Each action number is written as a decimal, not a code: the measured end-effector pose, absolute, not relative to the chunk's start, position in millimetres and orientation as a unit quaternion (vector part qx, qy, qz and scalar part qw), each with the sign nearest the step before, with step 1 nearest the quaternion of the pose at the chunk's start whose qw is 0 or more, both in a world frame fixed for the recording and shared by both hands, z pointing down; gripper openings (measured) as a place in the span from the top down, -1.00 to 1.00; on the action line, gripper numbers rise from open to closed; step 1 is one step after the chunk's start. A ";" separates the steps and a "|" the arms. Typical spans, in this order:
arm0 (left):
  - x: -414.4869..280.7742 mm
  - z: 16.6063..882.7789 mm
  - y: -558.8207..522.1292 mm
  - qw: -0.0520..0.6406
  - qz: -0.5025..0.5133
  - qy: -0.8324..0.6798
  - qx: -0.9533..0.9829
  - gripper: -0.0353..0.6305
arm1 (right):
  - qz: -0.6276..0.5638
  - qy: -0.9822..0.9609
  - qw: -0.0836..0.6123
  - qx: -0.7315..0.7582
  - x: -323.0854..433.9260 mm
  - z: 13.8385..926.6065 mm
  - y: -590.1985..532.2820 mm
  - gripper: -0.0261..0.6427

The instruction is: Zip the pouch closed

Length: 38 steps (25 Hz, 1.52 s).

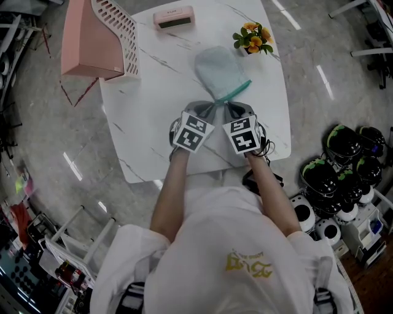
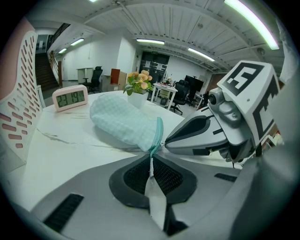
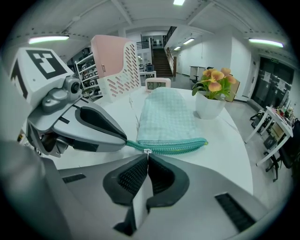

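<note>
Gripping the pouch (image 1: 222, 70) at its near edge, we have both tools on the zip (image 3: 176, 146). The pouch lies on the white table (image 1: 153, 92), its closed end pointing away from us toward the clock (image 1: 174, 16). The flowers (image 1: 253, 38) stand near its right side, and the pink rack (image 1: 98, 37) is well apart on the left.

The left gripper (image 2: 151, 161) has its jaws pressed together on the teal tail (image 2: 156, 140) at the end of the zip, with only that thin strip between the pads. The right gripper (image 3: 147, 157) has its jaws shut almost completely on the small pale pull tab (image 3: 147, 151), just beside the tips of the left jaws. In the right gripper view the two teal rows look parted along most of their length, so we judge the zipping has barely begun.

We expect the pouch to be light, soft and limp. It is thin checked cloth that will bunch and slide on the smooth table rather than resist a tug. We cannot tell what, if anything, is inside.

The tail seems to us the right anchor, since holding it taut should keep the teeth in a straight line. The tab is tiny and probably slick, so it wants a square, firm pinch. The pull should run along the zip, low over the table. Lifting or twisting could slip the tab free or catch cloth in the slider.
</note>
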<state>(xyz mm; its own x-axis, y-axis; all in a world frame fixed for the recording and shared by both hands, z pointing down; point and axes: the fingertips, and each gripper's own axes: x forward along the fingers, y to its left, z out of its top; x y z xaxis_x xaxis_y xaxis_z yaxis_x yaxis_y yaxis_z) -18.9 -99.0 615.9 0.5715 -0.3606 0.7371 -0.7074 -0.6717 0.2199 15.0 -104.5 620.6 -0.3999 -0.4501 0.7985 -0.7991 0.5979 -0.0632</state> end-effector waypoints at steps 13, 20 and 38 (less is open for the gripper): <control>-33.9 613.7 -95.3 0.258 0.336 -0.339 0.840 0.79 | 0.225 -0.799 0.389 0.399 28.5 620.4 -110.1 0.87; -51.9 617.6 -94.0 0.269 0.337 -0.360 0.828 0.79 | 0.227 -0.792 0.393 0.408 39.5 623.8 -114.4 0.87; -76.5 623.3 -100.1 0.279 0.334 -0.405 0.804 0.56 | 0.238 -0.774 0.379 0.447 58.4 623.0 -124.0 0.73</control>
<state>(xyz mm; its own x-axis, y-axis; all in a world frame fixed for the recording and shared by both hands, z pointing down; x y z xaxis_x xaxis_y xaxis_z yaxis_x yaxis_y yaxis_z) -76.5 -100.1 623.3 0.4502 -0.4647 0.7625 -0.8371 -0.5168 0.1792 58.4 -124.0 623.0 -0.3127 -0.5128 0.7995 -0.8733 0.4863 -0.0297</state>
